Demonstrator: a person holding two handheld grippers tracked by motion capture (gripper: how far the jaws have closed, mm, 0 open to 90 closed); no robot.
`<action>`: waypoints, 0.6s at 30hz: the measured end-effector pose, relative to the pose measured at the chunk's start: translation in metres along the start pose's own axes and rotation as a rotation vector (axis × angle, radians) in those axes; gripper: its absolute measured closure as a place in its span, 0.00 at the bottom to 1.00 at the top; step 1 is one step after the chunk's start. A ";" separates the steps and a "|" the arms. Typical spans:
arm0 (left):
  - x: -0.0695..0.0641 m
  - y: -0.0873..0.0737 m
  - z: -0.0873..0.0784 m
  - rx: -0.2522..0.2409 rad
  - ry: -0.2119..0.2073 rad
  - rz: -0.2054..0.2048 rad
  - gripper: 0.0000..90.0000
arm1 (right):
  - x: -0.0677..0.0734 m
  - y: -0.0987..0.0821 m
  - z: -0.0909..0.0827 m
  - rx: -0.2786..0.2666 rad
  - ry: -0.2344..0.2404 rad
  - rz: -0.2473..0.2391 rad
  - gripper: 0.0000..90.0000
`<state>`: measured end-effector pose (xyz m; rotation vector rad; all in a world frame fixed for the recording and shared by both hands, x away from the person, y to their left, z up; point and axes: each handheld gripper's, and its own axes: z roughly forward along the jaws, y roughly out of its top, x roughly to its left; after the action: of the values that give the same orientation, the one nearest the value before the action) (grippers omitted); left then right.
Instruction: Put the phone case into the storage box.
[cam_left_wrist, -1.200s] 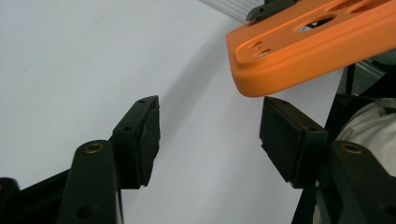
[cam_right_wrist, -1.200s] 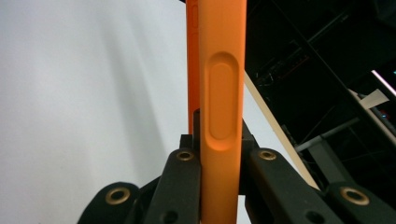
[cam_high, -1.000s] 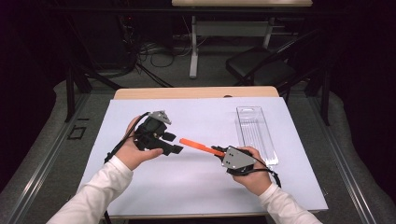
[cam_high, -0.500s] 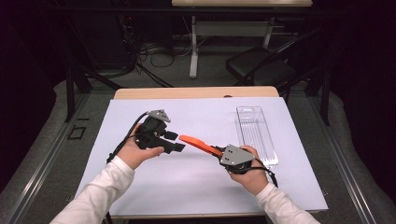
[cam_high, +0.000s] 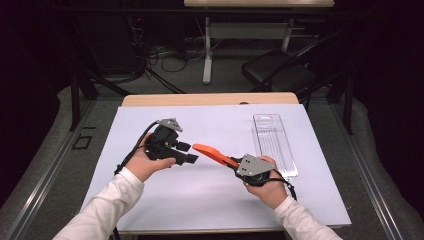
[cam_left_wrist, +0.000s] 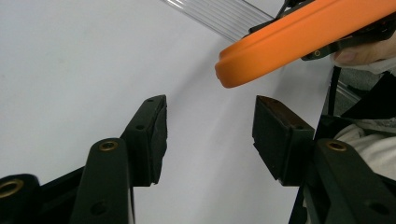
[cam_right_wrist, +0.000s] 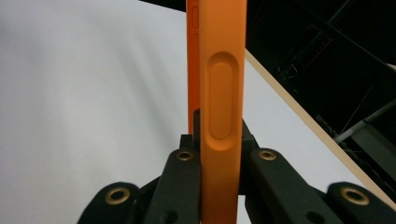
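My right gripper (cam_high: 234, 164) is shut on one end of an orange phone case (cam_high: 212, 153), which it holds above the white sheet, pointing left. In the right gripper view the orange case (cam_right_wrist: 222, 93) stands on edge between the jaws of the right gripper (cam_right_wrist: 219, 161), its side button facing me. My left gripper (cam_high: 190, 152) is open just left of the case's free end. In the left gripper view the left gripper (cam_left_wrist: 210, 126) has nothing between its pads, and the case's rounded end (cam_left_wrist: 289, 42) hangs above the right pad without touching it.
A clear plastic package (cam_high: 274, 142) lies flat at the right of the white sheet (cam_high: 200, 205). The table's wooden far edge (cam_high: 210, 99) shows behind the sheet. Beyond it are a dark floor, cables and a chair (cam_high: 280, 75).
The orange case shows a broader face than one second ago, as if rolled slightly in the right hand. Both hands stay in the same places.
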<state>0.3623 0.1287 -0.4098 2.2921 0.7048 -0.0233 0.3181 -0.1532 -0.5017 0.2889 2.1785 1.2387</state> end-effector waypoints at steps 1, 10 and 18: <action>0.000 0.000 0.000 -0.001 -0.001 0.003 0.51 | 0.000 0.000 0.000 0.002 0.002 0.000 0.96; -0.002 0.001 -0.001 -0.022 -0.004 -0.004 0.51 | 0.001 -0.001 0.001 -0.007 0.013 0.021 0.96; -0.008 0.001 0.001 -0.036 0.000 0.019 0.51 | 0.001 -0.001 0.000 -0.014 0.022 0.036 0.96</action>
<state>0.3561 0.1237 -0.4081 2.2643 0.6784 -0.0022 0.3177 -0.1527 -0.5028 0.3114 2.1907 1.2824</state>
